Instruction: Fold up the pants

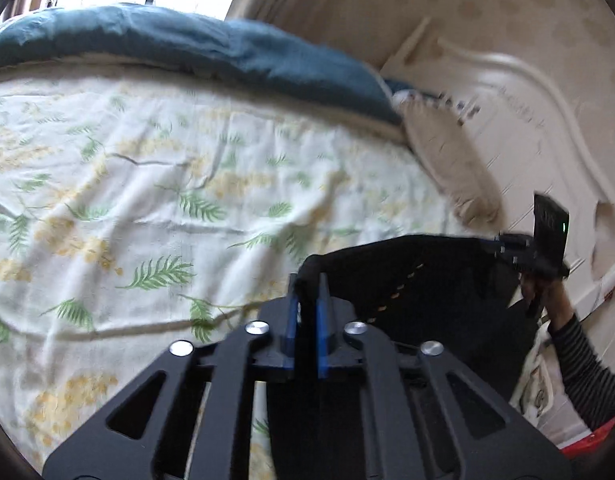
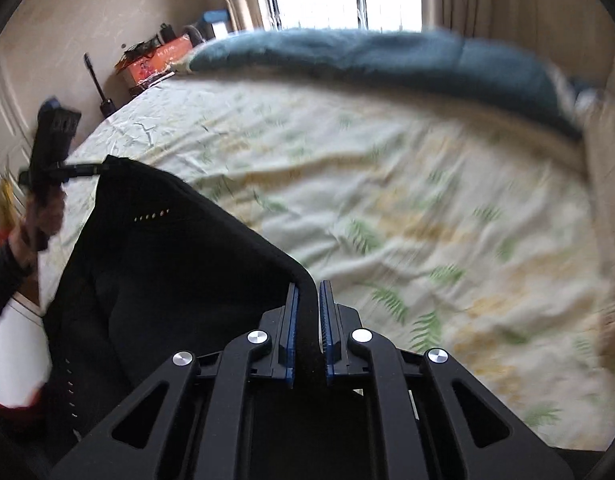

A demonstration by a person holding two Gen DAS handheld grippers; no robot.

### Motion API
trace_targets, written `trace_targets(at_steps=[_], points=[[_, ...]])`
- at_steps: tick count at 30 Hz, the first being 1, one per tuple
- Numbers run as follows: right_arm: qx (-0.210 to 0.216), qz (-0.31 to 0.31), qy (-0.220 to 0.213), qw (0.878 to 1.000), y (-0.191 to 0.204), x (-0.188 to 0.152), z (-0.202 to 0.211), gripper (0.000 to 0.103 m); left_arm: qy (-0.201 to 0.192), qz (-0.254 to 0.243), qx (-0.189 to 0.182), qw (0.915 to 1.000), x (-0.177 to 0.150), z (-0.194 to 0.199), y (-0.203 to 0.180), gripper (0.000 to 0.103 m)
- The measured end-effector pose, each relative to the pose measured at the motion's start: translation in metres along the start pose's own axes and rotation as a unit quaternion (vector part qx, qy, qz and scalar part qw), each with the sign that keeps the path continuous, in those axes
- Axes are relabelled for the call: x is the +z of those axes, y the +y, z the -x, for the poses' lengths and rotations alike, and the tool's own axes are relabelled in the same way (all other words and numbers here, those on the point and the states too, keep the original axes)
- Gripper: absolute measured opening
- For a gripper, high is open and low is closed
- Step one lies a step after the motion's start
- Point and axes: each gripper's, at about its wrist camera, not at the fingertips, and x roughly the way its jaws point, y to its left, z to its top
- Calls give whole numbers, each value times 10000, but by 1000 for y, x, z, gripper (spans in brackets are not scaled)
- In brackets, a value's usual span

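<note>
The black pants (image 2: 167, 280) hang between my two tongs, stretched as a dark sheet across the lower left of the right wrist view and the lower right of the left wrist view, raised above the floral bedsheet (image 1: 147, 168). My left gripper (image 1: 307, 312) is clamped on one corner of the cloth, the fabric pinched between its blue pads at bottom centre of its own view. My right gripper (image 2: 307, 320) is clenched on the opposite corner in the same way. Each tong shows up small in the other's picture, at the far end of the held edge, so that edge runs straight from one to the other and neither hand is nearer to it. A row of pale stitches crosses the cloth below that edge.

The rest of the pants drops down and toward me, out of frame, so I judge their long axis hangs away from the held edge. The open sheet lies ahead of both tongs, with the teal blanket (image 1: 195, 44) along its far side. Laying the pants out means carrying both corners forward together.
</note>
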Motion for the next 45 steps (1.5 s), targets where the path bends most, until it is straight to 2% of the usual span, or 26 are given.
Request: trace_targets(at_steps=[2, 4, 8, 10, 14, 18, 20, 21, 22, 23, 24, 25, 27, 29, 31, 32, 35, 36, 37, 38, 40, 41, 45], points=[[-272, 285, -263, 9989, 29, -17, 24, 10, -132, 23, -45, 9999, -11, 18, -8, 6], [-331, 388, -461, 9976, 51, -36, 45, 10, -207, -11, -75, 9998, -28, 34, -17, 6], [-569, 571, -616, 9948, 96, -91, 70, 10, -294, 15, -158, 9994, -71, 61, -36, 6], [-705, 668, -581, 9936, 112, -116, 71, 10, -342, 65, -177, 9992, -91, 73, -43, 6], [-716, 586, -347, 9951, 138, -165, 64, 10, -373, 204, -258, 9988, -140, 94, -51, 6], [-706, 503, -61, 9962, 152, -200, 43, 10, -103, 412, -233, 9988, -180, 91, -49, 8], [-822, 424, -157, 9956, 155, -207, 42, 16, 67, 605, -160, 9980, -200, 88, -44, 11], [-809, 332, -186, 9960, 156, -208, 44, 21, 77, 698, -120, 9975, -207, 88, -41, 17], [-749, 211, -184, 9968, 155, -208, 48, 35, 42, 805, -76, 9967, -214, 92, -38, 22], [-668, 4, -223, 9975, 152, -208, 54, 54, -28, 936, -100, 9956, -222, 98, -35, 35], [-645, -131, -288, 9974, 152, -210, 60, 61, -127, 1053, -119, 9943, -227, 105, -33, 50], [-601, -295, -367, 9971, 150, -211, 67, 67, -252, 1192, -114, 9925, -235, 114, -30, 54], [-358, -833, -450, 9949, 138, -215, 78, 67, -387, 1421, -167, 9889, -246, 126, -30, 55], [229, -1883, -677, 9795, 116, -222, 89, 67, -514, 1638, -246, 9849, -253, 133, -34, 55], [841, -2744, -842, 9542, 100, -232, 91, 67, -570, 1735, -375, 9825, -258, 131, -44, 55], [1170, -3238, -936, 9342, 89, -238, 88, 67, -586, 1746, -406, 9821, -258, 126, -52, 55], [1672, -4064, -1003, 8926, 79, -249, 76, 67, -649, 1871, -284, 9798, -257, 105, -64, 55], [1903, -4424, -1023, 8704, 75, -254, 68, 67, -656, 1960, -231, 9781, -257, 98, -64, 55], [2027, -4604, -1052, 8578, 74, -257, 65, 67, -657, 2119, -174, 9749, -258, 92, -61, 55], [2174, -4839, -1097, 8406, 73, -260, 59, 67, -655, 2437, -155, 9675, -260, 85, -54, 55], [2221, -5023, -1141, 8278, 76, -262, 54, 67, -692, 2877, -232, 9549, -264, 78, -42, 55], [2205, -5061, -1153, 8258, 78, -261, 53, 67, -763, 3111, -258, 9470, -267, 76, -35, 55], [2185, -5203, -1198, 8168, 89, -263, 46, 67, -1004, 3464, -276, 9323, -265, 74, -26, 55]])
